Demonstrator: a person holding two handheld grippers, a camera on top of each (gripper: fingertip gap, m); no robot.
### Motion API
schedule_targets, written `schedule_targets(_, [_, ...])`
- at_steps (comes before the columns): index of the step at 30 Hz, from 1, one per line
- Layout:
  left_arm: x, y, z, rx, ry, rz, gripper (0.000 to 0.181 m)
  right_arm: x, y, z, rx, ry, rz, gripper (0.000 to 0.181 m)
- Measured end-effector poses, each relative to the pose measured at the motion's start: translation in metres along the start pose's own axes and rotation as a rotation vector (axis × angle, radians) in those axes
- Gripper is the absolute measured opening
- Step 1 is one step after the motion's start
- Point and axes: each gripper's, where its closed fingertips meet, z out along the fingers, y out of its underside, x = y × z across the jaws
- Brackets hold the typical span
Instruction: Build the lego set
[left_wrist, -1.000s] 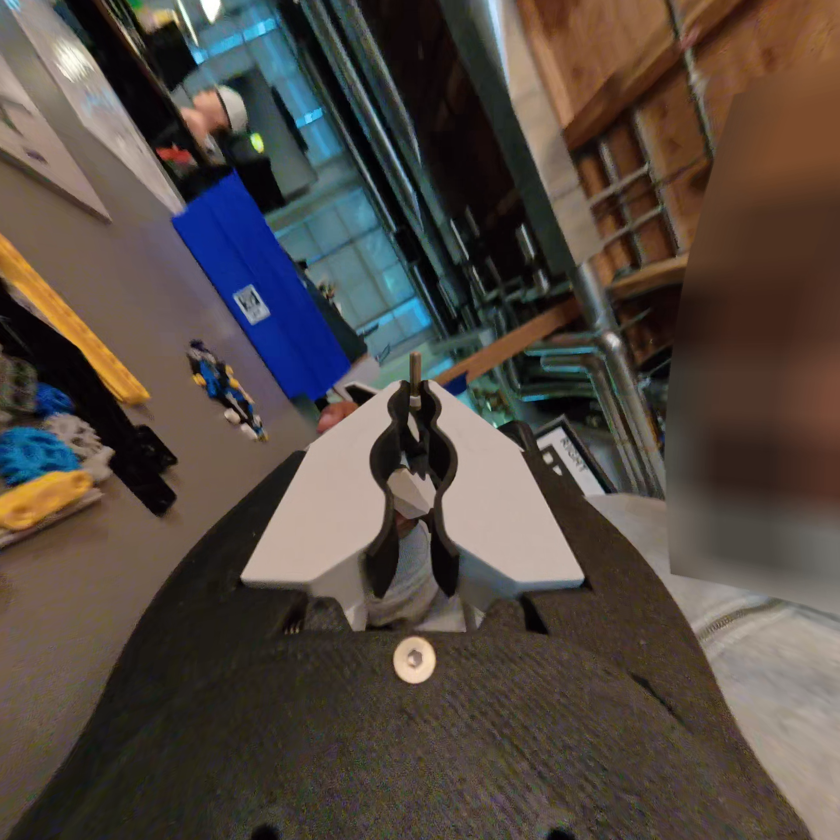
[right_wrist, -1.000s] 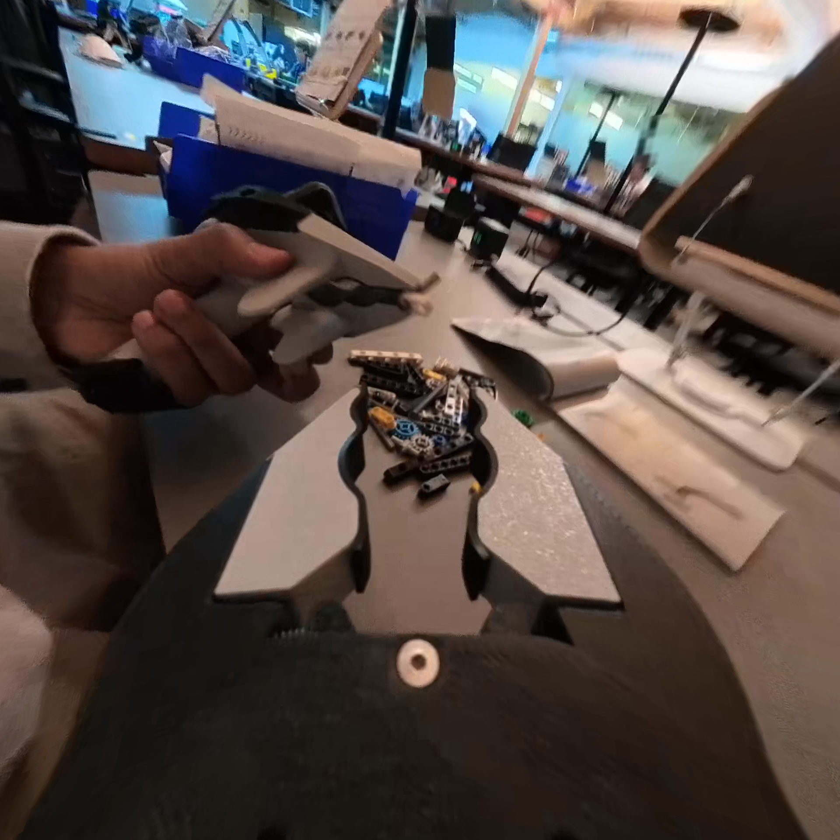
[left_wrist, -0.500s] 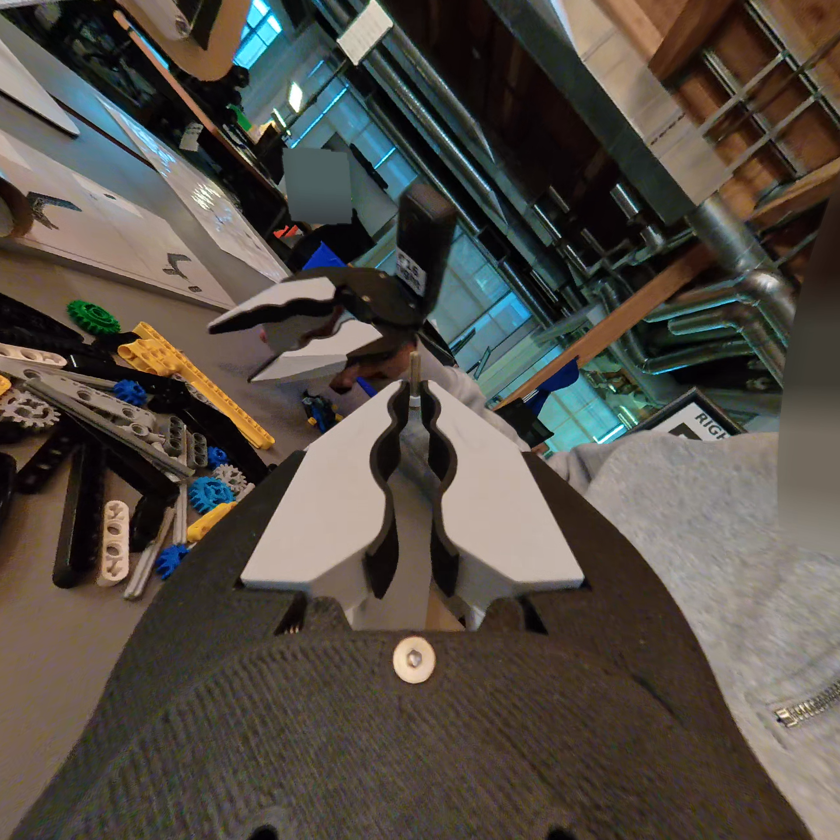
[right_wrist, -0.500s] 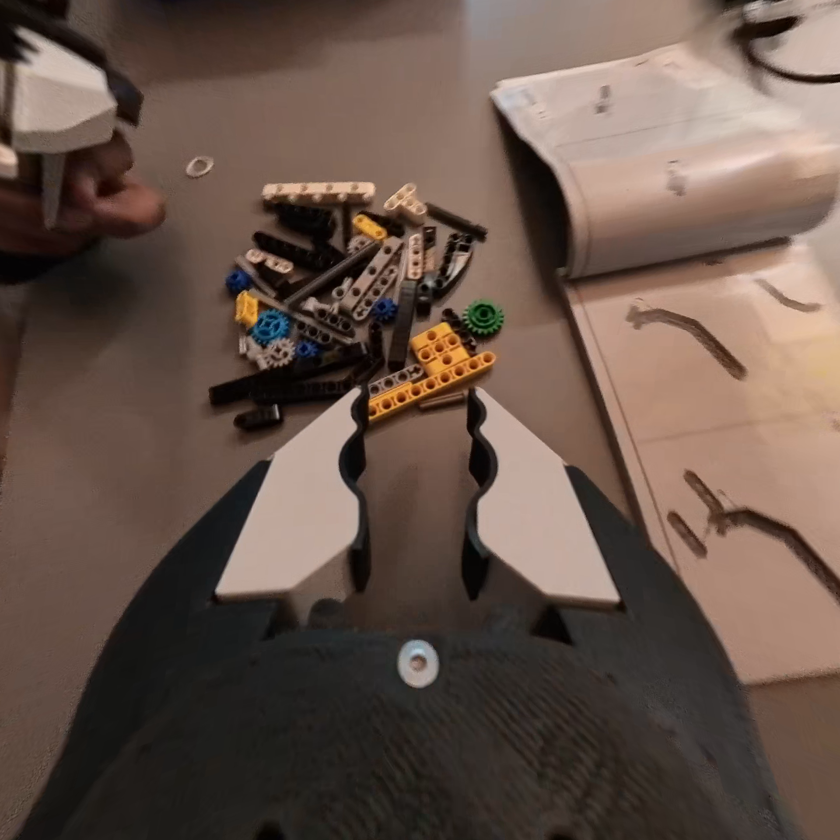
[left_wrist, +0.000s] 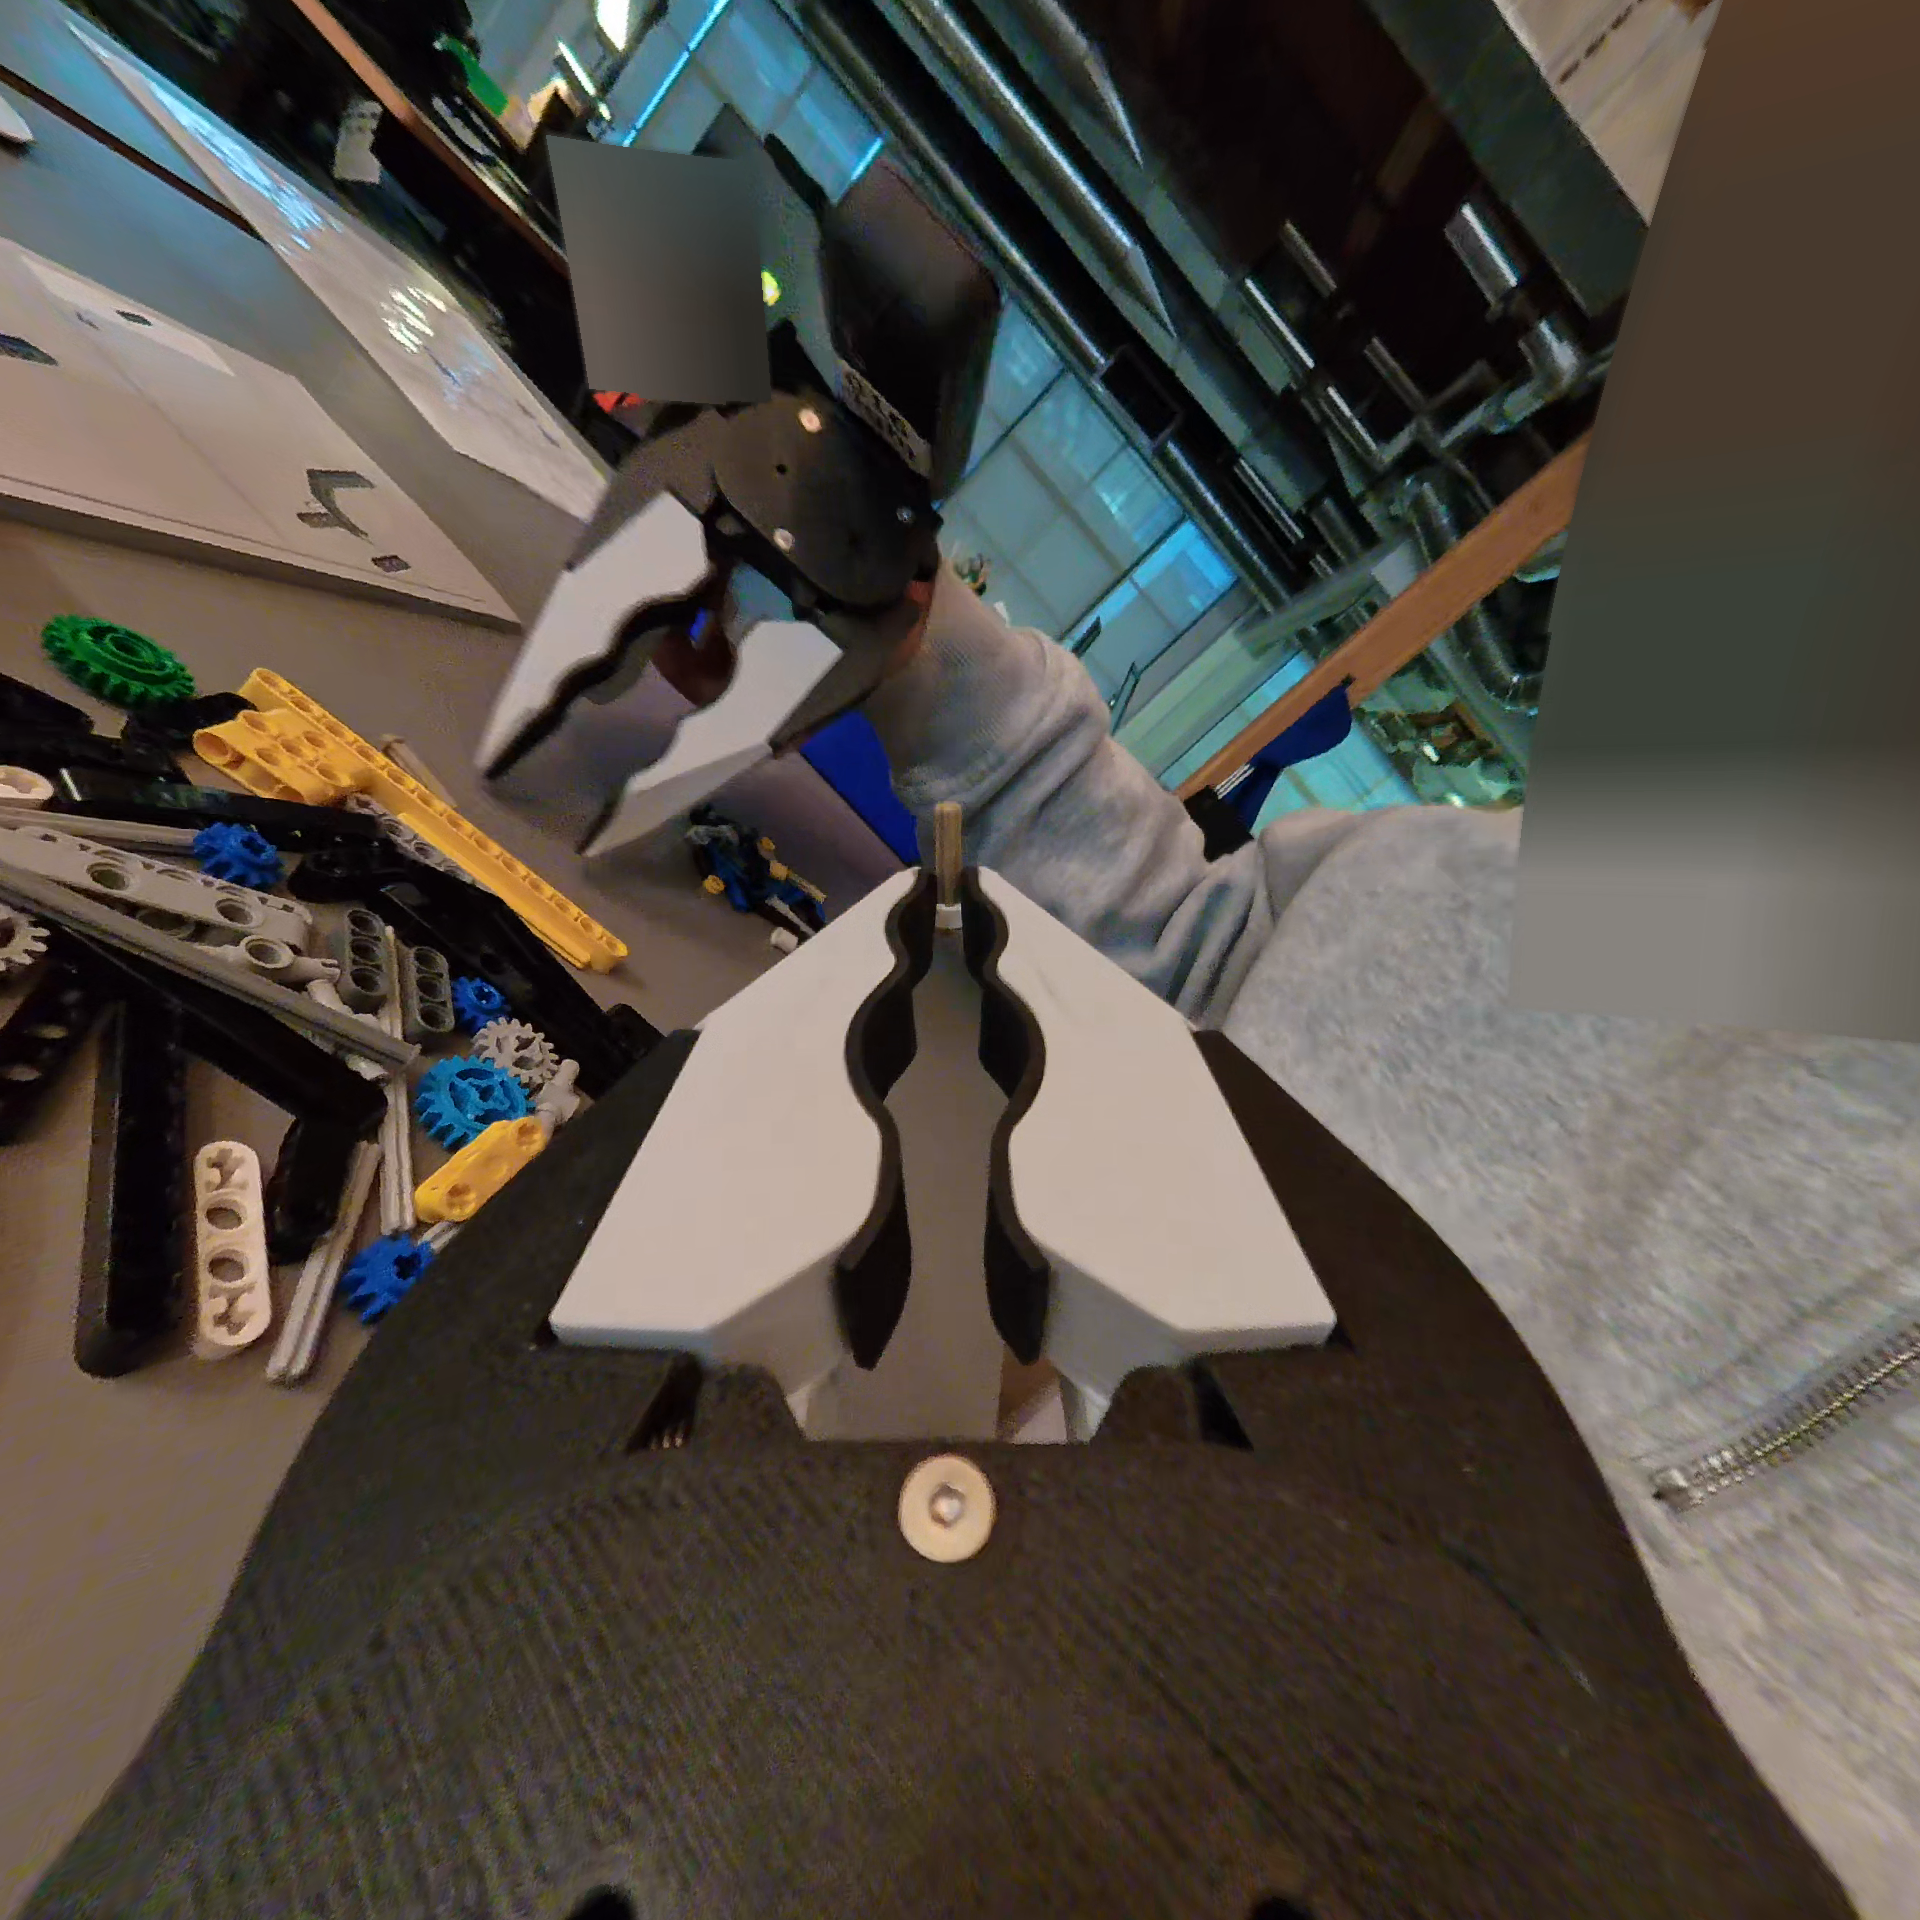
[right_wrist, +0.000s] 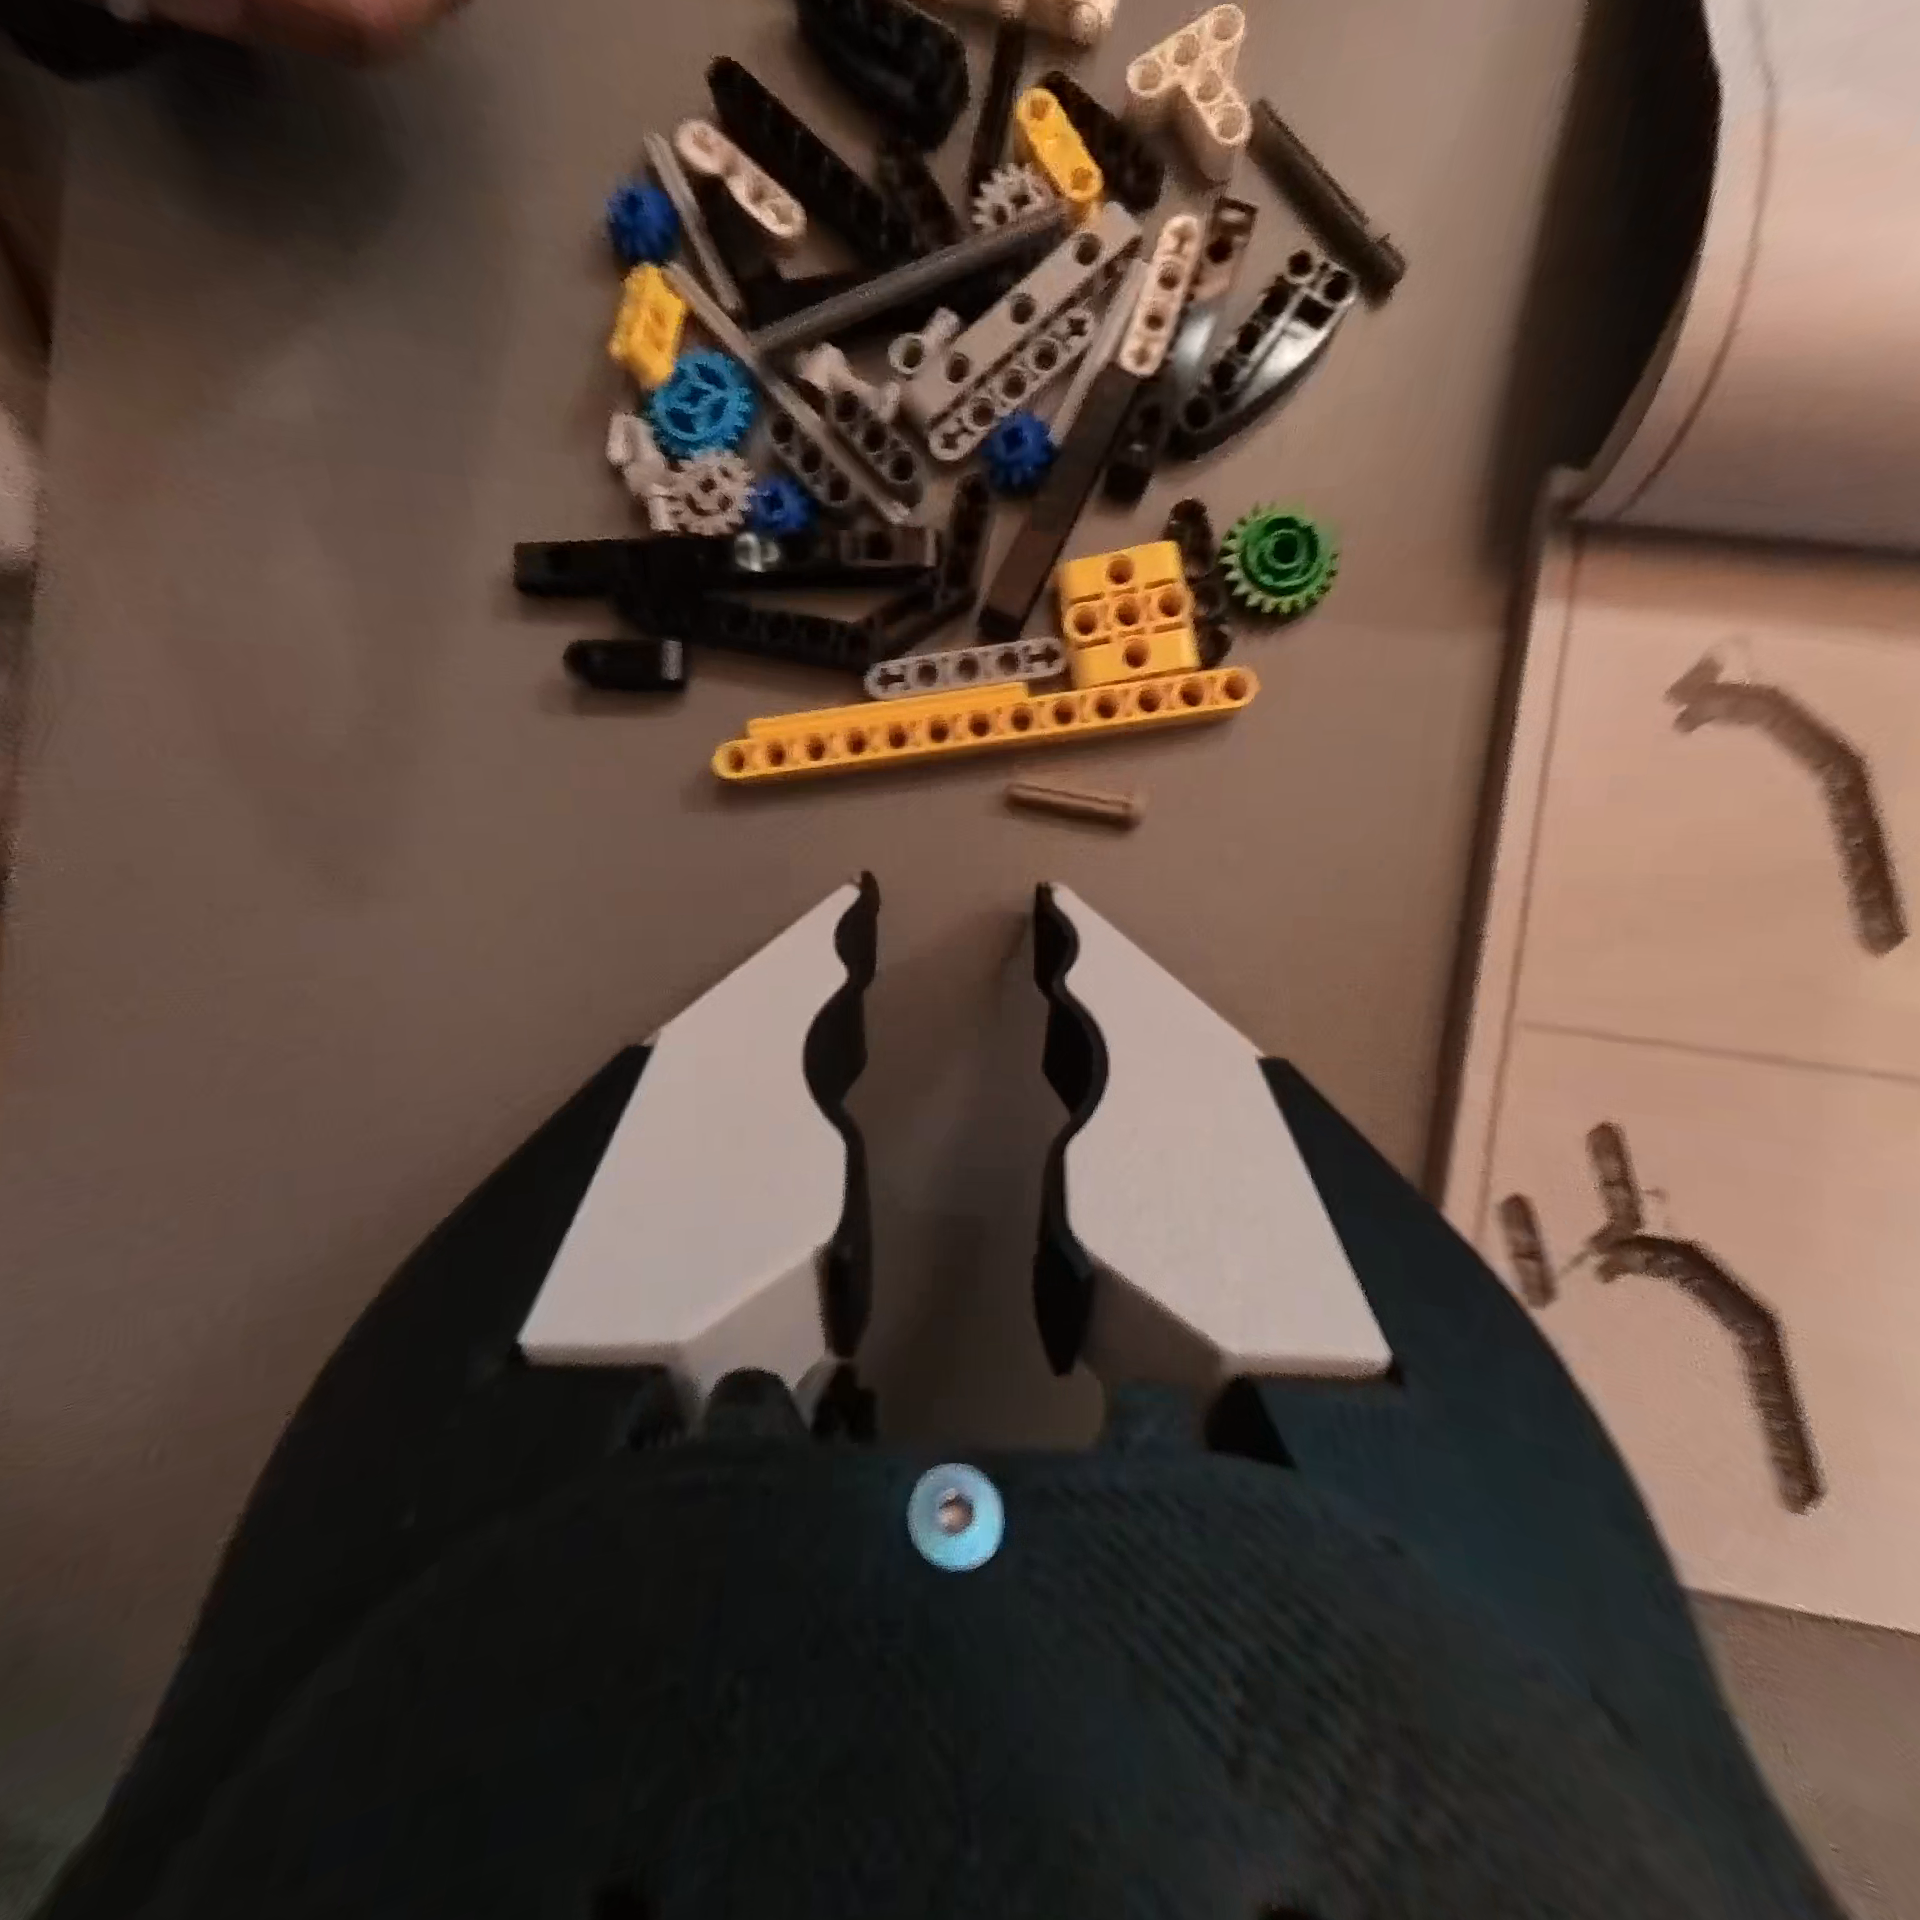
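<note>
Almost nothing is being built yet: we are pinching a tan axle pin (left_wrist: 947, 831) in our left gripper (left_wrist: 943, 914) while our spread, empty right gripper (right_wrist: 951, 904) is hovering near the loose Technic pile (right_wrist: 935, 416).

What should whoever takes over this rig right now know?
Left tool: shut on a small tan axle pin, held up off the table.
Right tool: open, empty, above the grey table, pointing at the loose parts pile.
Nearest parts: long yellow beam, tan pin, green gear. Instruction sheets lie right of them.
Done: one pin picked. Left: nearly all; the parts lie loose.
</note>
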Motion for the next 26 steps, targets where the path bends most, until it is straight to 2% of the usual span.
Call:
schedule_targets(1, [-0.001,-0.002,-0.001,0.012,0.004,-0.012,0.004,-0.006,-0.001,-0.003,0.022,-0.013,0.014,0.028])
schedule_targets(7, [-0.001,-0.007,-0.004,0.043,0.035,-0.068,0.004,0.008,-0.017,-0.017,0.15,0.107,-0.008,0.03])
schedule_targets(14, [0.002,-0.009,-0.005,0.058,0.042,-0.049,0.004,0.018,-0.007,0.005,0.054,0.046,0.013,0.037])
schedule_targets(17, [0.003,-0.009,-0.005,0.055,0.043,-0.039,0.004,0.017,-0.002,0.003,0.049,0.064,0.027,0.034])
schedule_targets(26, [0.003,-0.007,-0.004,0.053,0.049,-0.037,0.004,-0.014,0.01,-0.002,0.018,0.053,0.072,0.034])
